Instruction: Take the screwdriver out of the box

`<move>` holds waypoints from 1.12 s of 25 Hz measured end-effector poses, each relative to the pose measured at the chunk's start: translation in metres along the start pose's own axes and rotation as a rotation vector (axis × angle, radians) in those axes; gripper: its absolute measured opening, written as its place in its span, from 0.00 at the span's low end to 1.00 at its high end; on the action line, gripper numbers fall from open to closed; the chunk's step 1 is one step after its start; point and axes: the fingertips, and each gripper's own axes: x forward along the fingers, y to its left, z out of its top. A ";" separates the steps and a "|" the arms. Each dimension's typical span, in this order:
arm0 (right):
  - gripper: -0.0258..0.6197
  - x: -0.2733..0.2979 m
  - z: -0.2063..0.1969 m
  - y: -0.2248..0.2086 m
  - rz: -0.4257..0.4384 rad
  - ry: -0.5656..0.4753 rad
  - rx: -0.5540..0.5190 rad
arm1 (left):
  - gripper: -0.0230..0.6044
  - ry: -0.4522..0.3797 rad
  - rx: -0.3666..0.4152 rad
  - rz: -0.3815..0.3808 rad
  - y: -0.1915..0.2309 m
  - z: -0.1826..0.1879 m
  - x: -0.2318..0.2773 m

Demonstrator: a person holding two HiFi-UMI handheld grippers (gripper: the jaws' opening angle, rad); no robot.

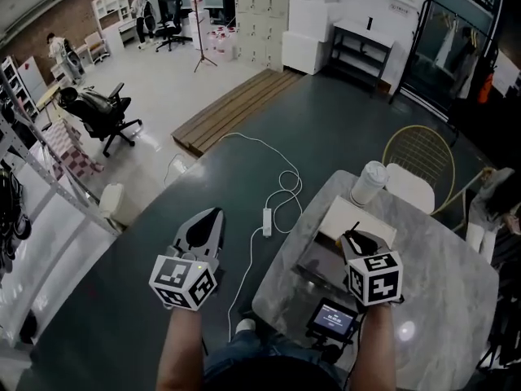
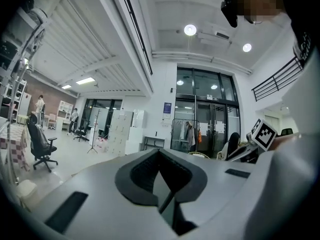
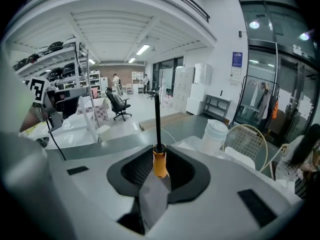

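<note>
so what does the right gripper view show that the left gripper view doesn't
Only the right gripper view: the screwdriver clamped in the right gripper, shaft pointing up, plus a white cup. Only the left gripper view: the left gripper shut and empty, and the right gripper's marker cube off to the right. Both: the black office chair and the clothes rail.

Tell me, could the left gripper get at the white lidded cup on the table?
Probably, once opened. The left gripper hangs shut over the floor beside the table; the white lidded cup stands past the box, and the right gripper, holding the screwdriver, seems off that line.
</note>
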 end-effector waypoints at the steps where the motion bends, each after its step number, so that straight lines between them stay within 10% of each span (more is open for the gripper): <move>1: 0.19 -0.003 0.008 -0.001 -0.017 -0.045 -0.003 | 0.06 -0.006 0.005 -0.013 0.000 0.004 0.003; 16: 0.19 -0.083 0.090 0.002 -0.152 -0.647 -0.007 | 0.06 -0.109 0.034 -0.156 -0.017 0.040 0.019; 28: 0.19 -0.126 0.085 -0.004 -0.255 -0.695 0.009 | 0.06 -0.152 0.020 -0.292 -0.053 0.044 0.045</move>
